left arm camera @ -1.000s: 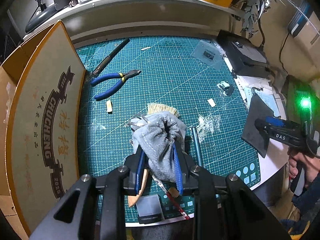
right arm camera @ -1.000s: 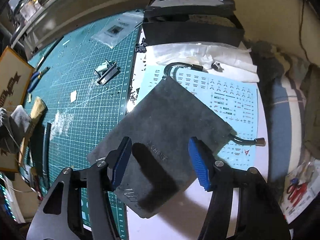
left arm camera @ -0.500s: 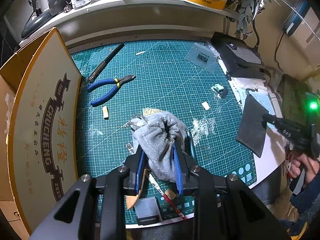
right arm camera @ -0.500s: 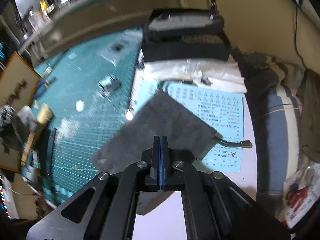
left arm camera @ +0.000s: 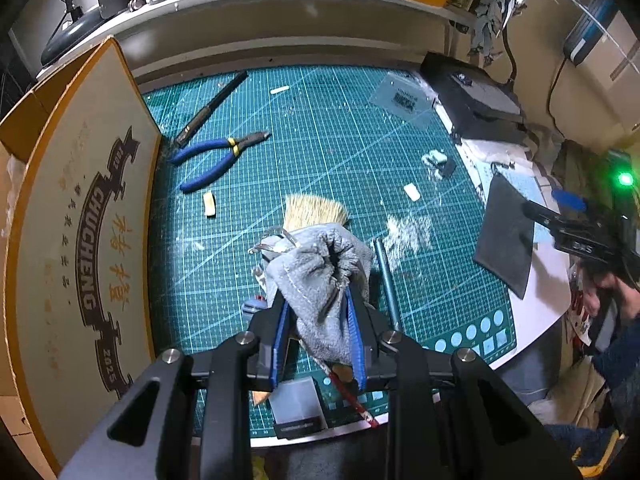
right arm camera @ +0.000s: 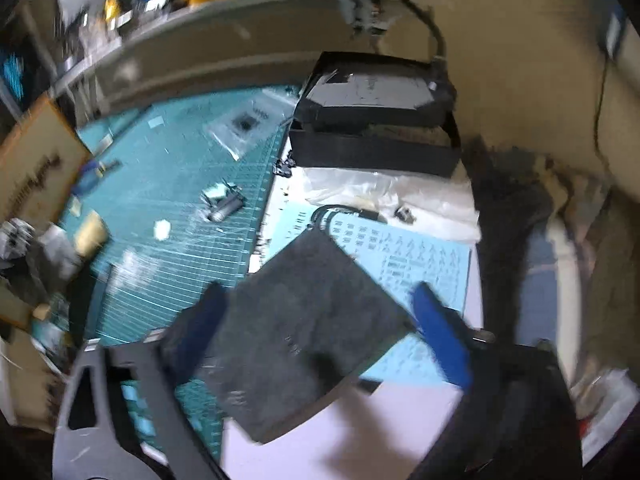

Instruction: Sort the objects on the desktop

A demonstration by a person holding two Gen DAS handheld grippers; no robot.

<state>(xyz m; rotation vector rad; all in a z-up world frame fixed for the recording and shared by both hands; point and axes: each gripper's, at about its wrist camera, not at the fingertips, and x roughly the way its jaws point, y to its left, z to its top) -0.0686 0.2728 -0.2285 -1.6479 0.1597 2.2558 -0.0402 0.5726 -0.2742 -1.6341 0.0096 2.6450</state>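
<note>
My left gripper (left arm camera: 318, 320) is shut on a grey cloth pouch (left arm camera: 316, 276) and holds it above the green cutting mat (left arm camera: 320, 140). A straw brush (left arm camera: 314, 212) lies on the mat just beyond the pouch. My right gripper (right arm camera: 320, 344) is open, its blue pads wide apart over a dark grey cloth (right arm camera: 304, 328) that lies half on the mat and half on a decal sheet (right arm camera: 416, 256). That cloth also shows in the left wrist view (left arm camera: 506, 236), with the right gripper (left arm camera: 568, 216) beside it. The right wrist view is blurred.
Blue pliers (left arm camera: 216, 156) and a black file (left arm camera: 212, 108) lie at the mat's far left. A cardboard box flap (left arm camera: 80, 220) stands along the left edge. A black box (right arm camera: 376, 120) sits at the back right. Small scraps, a plastic bag (left arm camera: 404, 100) and a thin rod (left arm camera: 386, 280) lie on the mat.
My right gripper closed half a second ago and has now opened wide again, tilting over the dark cloth. My left gripper keeps its hold on the pouch and has risen slightly.
</note>
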